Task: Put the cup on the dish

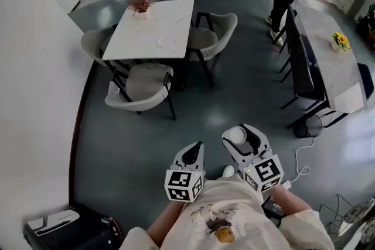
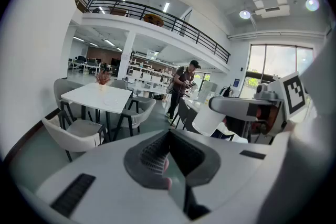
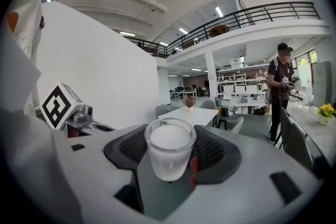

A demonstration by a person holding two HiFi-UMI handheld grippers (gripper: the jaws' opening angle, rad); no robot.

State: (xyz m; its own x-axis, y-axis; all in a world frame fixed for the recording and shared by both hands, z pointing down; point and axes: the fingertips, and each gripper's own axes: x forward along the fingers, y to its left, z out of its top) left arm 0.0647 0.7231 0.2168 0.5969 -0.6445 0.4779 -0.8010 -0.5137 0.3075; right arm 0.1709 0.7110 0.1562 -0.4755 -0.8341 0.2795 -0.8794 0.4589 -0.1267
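- We hold both grippers close before our chest, side by side, tilted slightly down over the grey floor point(image 1: 234, 96).
- The right gripper point(image 1: 241, 140) clamps the white cup point(image 3: 169, 150) upright between its jaws.
- The left gripper point(image 1: 195, 149) has its jaws pressed together, empty.
- The white table point(image 1: 146, 23) stands well ahead, with a pale dish point(image 1: 166, 41) near its nearer edge.

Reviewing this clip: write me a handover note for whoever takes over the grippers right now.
Left gripper: shut, empty.
Right gripper: closed on the frosted cup, which is upright and in the air.
Dish: what looks like a clear dish lies on the far white table.
Done: cup is in the grip.
Left: carry it to the table, set it on the dish, release.
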